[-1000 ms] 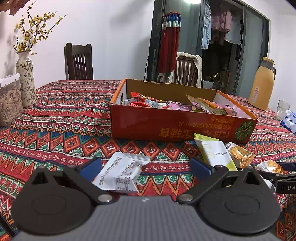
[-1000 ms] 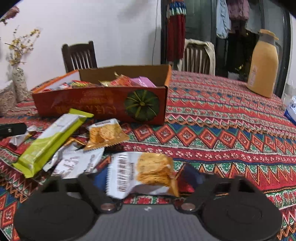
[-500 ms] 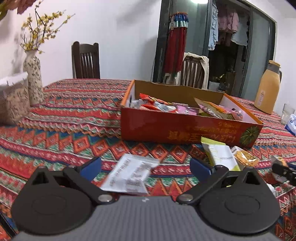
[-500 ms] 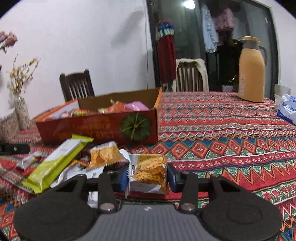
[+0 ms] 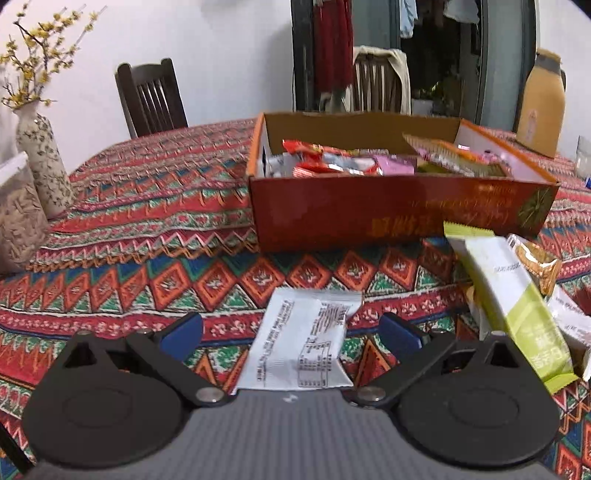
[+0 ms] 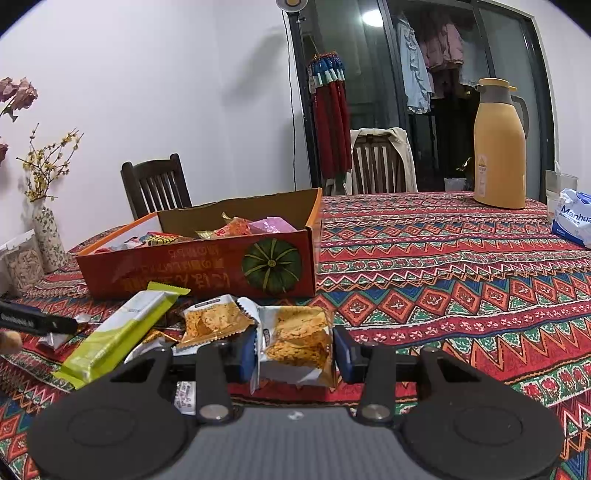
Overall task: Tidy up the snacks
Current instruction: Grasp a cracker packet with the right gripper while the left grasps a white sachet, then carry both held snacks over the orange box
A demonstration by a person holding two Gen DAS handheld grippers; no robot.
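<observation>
My right gripper [image 6: 295, 350] has its fingers clamped on a cracker packet [image 6: 297, 341] above the bench [image 6: 443, 258]; my left gripper [image 5: 290, 332] fingers stand apart around a white packet [image 5: 299, 347] before the snack box [image 5: 388, 214].

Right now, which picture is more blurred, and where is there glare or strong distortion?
Left wrist view: motion blur softens the orange box and green snack bar. Right wrist view: sharper; a ceiling lamp glares, and the fisheye bends the door frame and darkens the corners.
</observation>
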